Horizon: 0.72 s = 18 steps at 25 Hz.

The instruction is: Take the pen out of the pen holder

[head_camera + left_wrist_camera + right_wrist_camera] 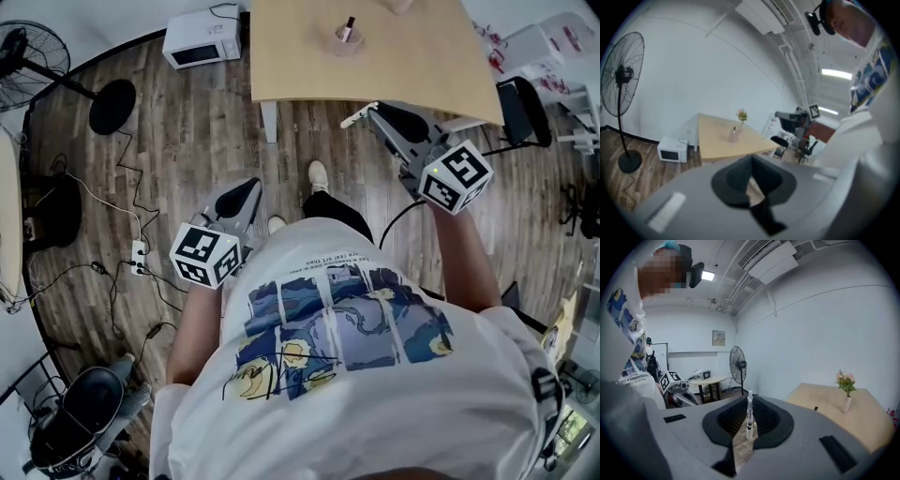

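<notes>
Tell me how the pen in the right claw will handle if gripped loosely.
The white pen looks thin and rigid, so it probably stays straight. Its smooth round barrel would likely slip from the right claw and roll. It seems light; a gentle pinch should do.

The head view's top edge cuts off the table point(394, 66); the pen holder point(345, 39) on it is too small to detail. Print on the pen point(749, 414) is unreadable.

We see a white microwave point(202, 39) on the wood floor point(187, 141) just beside the light wooden table point(422, 56). A standing fan point(33, 52) sits further left, a power strip point(139, 255) lies among loose cables, and a vase of flowers point(846, 397) stands on the tabletop.
</notes>
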Each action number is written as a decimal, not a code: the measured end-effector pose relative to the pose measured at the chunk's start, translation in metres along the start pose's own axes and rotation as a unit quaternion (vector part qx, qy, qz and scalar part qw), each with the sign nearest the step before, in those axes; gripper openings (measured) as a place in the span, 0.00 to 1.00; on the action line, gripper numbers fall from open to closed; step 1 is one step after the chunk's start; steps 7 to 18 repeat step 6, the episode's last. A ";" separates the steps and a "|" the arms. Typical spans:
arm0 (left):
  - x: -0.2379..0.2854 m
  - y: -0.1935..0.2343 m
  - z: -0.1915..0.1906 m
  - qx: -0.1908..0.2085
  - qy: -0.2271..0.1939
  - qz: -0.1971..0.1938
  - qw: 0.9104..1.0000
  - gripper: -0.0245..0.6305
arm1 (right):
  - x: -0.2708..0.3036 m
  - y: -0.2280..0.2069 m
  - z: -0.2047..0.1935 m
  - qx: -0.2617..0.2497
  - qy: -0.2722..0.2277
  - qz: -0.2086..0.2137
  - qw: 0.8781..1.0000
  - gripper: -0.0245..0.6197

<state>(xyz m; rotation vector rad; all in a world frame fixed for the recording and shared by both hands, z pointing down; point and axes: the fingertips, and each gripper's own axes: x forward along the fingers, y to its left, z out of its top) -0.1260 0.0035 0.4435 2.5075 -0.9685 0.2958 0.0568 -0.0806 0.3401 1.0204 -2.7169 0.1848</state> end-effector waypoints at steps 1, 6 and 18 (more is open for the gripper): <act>0.003 0.000 0.000 0.000 0.001 0.000 1.000 0.05 | 0.001 -0.002 -0.001 0.001 0.001 0.000 1.000 0.09; 0.017 0.004 0.002 -0.002 0.005 0.001 1.000 0.05 | 0.004 -0.018 -0.008 0.004 0.005 0.002 1.000 0.09; 0.017 0.004 0.002 -0.002 0.005 0.001 1.000 0.05 | 0.004 -0.018 -0.008 0.004 0.005 0.002 1.000 0.09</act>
